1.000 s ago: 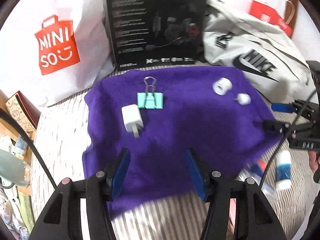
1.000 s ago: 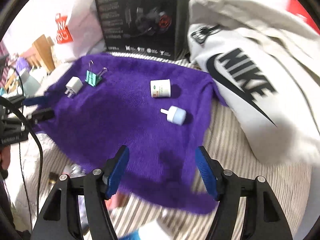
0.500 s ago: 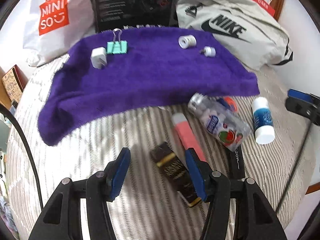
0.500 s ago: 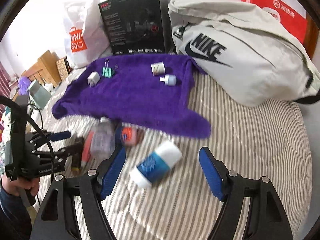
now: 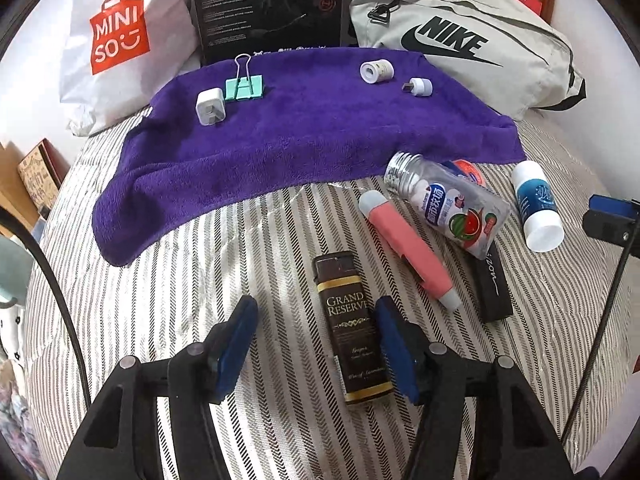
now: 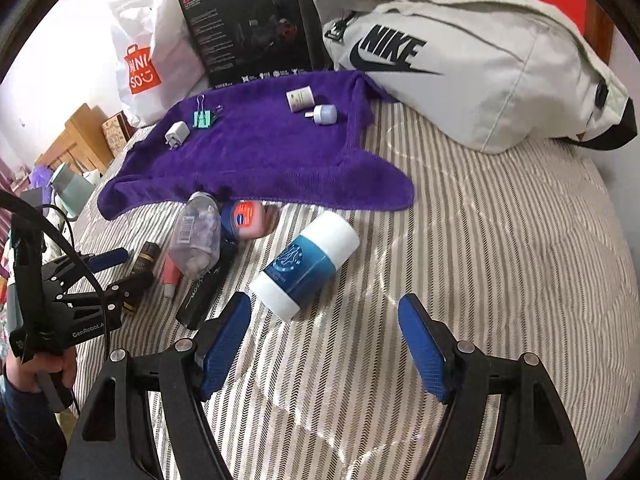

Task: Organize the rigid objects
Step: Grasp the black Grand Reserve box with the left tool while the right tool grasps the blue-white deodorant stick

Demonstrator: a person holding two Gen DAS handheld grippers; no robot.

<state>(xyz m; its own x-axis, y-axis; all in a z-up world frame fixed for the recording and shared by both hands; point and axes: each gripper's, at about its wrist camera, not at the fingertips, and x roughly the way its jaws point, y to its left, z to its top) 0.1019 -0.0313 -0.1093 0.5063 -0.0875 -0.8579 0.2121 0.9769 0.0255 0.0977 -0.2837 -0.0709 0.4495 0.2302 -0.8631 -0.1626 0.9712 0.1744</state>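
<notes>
Straddling the brown lighter (image 5: 354,328), the left claw (image 5: 316,344) hangs wide open over the striped bed (image 5: 200,300), its right finger just beside the lighter and its left finger well apart from it. The right claw (image 6: 324,340) is open too and holds nothing; the blue-and-white bottle (image 6: 306,258) lies on its side just ahead of it. Past the lighter lie a pink tube (image 5: 406,246), a black stick (image 5: 494,284) and a clear candy bottle (image 5: 448,204), which rests across the stick; a small orange-and-blue jar (image 6: 246,218) touches the near edge of the purple towel (image 5: 300,136). On the towel, toward its far left corner, a white charger (image 5: 210,106) sits just beside a green binder clip (image 5: 244,86). Toward its far right corner lie a white roll (image 5: 376,71) and a small pale plug (image 5: 418,87). Behind the towel stand a white shopping bag (image 5: 116,40), a black box (image 5: 268,4) and a grey Nike bag (image 5: 480,40).
</notes>
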